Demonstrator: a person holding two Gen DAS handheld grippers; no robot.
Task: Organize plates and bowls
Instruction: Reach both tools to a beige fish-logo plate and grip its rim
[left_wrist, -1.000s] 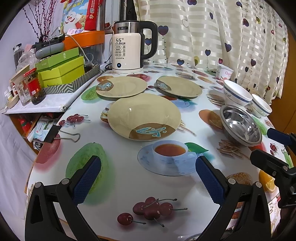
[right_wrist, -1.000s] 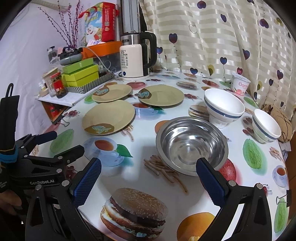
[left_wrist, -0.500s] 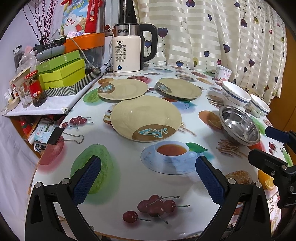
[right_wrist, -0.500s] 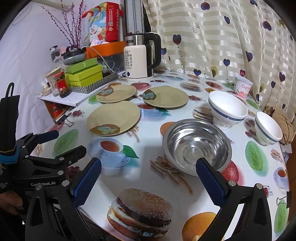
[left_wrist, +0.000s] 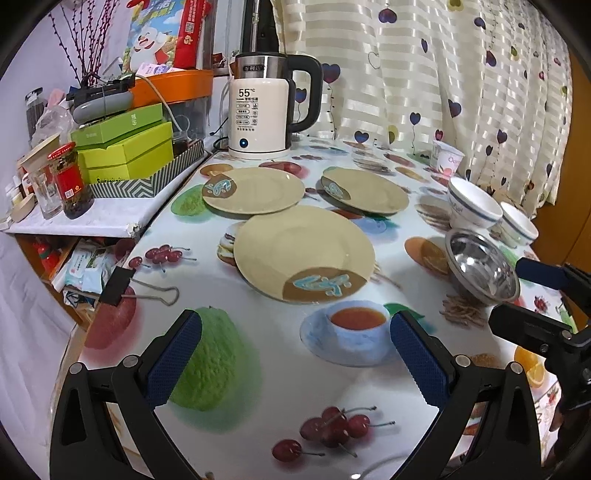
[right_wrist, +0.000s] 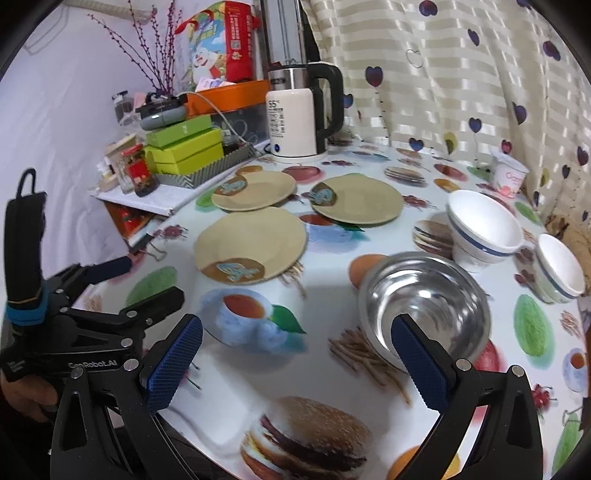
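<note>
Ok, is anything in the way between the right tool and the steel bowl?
Nothing visible. The open right tool faces the shiny round steel bowl across bare printed tablecloth; the larger white blue-banded bowl stands behind it.

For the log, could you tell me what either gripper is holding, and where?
Nothing: the left gripper and right gripper are both open and empty.

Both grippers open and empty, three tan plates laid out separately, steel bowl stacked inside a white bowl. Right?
Not quite: the steel bowl sits on the tablecloth by itself, beside the larger white bowl, per the right wrist view. The rest holds.
</note>
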